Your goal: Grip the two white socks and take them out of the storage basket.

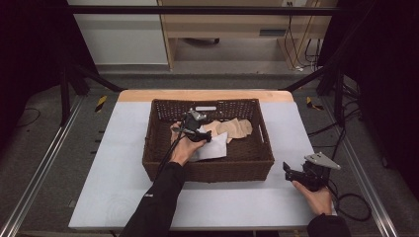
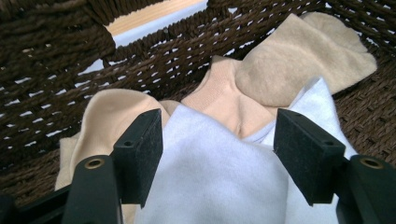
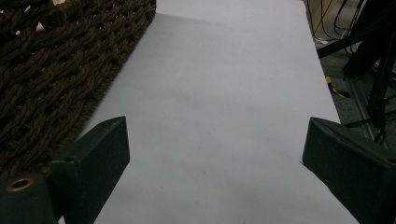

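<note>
High view: a brown wicker basket (image 1: 208, 170) stands on the grey table (image 1: 118, 163). The left gripper (image 1: 196, 129) is inside the basket, held low over a white cloth (image 1: 213, 148) that lies on the basket floor. Beige socks (image 1: 236, 128) lie just beyond the cloth, touching it, toward the far wall. The right gripper (image 1: 288, 170) rests on the table outside the basket, near its right front corner, in the person's right hand (image 1: 316, 197).

Left gripper view: the jaws stand wide apart, with the white cloth (image 2: 215, 182) between them — the pads (image 2: 140, 154) sit at its edges, and I cannot tell whether they press on it. The beige socks (image 2: 299, 60) lie past the cloth against the woven wall of the basket (image 2: 56, 60).

Right gripper view: the jaws stand wide apart over bare table (image 3: 219, 116) — nothing between them. The basket (image 3: 56, 65) wall is at the left, just beside the left jaw.
</note>
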`<action>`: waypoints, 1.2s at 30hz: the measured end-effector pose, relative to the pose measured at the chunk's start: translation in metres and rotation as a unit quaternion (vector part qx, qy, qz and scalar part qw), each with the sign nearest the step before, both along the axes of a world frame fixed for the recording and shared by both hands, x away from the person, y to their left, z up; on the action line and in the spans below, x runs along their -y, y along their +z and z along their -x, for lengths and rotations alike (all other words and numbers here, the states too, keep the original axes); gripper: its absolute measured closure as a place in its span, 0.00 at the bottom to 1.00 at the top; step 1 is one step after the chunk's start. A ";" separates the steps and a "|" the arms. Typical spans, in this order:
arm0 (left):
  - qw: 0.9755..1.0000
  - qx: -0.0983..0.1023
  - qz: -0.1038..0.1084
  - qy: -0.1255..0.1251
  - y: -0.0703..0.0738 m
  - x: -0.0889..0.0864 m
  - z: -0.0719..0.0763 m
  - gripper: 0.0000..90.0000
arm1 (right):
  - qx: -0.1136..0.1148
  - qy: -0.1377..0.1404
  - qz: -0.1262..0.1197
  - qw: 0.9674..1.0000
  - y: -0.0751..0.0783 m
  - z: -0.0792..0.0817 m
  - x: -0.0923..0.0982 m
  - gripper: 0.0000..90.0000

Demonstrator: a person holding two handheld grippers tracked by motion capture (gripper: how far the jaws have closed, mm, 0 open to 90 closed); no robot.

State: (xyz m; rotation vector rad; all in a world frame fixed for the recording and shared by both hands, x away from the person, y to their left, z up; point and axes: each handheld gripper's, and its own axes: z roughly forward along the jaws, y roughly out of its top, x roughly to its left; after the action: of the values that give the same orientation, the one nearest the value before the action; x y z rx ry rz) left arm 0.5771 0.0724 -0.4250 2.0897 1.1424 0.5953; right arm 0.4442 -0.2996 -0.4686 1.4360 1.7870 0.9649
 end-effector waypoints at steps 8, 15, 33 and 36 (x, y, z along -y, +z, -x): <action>0.999 -0.038 -0.022 -0.004 -0.010 -0.002 -0.004 0.43 | 0.000 0.001 0.001 1.000 0.000 0.000 0.000 0.08; 0.997 -0.078 -0.028 -0.002 -0.011 -0.003 -0.003 0.67 | -0.001 0.001 0.001 1.000 0.000 0.000 0.000 0.09; 0.998 0.034 0.059 0.011 0.026 -0.021 0.012 0.96 | -0.001 0.000 0.005 1.000 0.001 0.001 0.001 0.09; 0.995 0.059 0.079 0.010 0.035 -0.025 0.016 0.96 | 0.000 -0.001 0.006 1.000 0.001 0.001 0.001 0.09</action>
State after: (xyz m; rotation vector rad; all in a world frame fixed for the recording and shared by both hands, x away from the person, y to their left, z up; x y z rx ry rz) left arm 0.5612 0.0977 -0.3898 1.8859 1.1078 0.6081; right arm 0.4436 -0.3007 -0.4680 1.4299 1.7892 0.9507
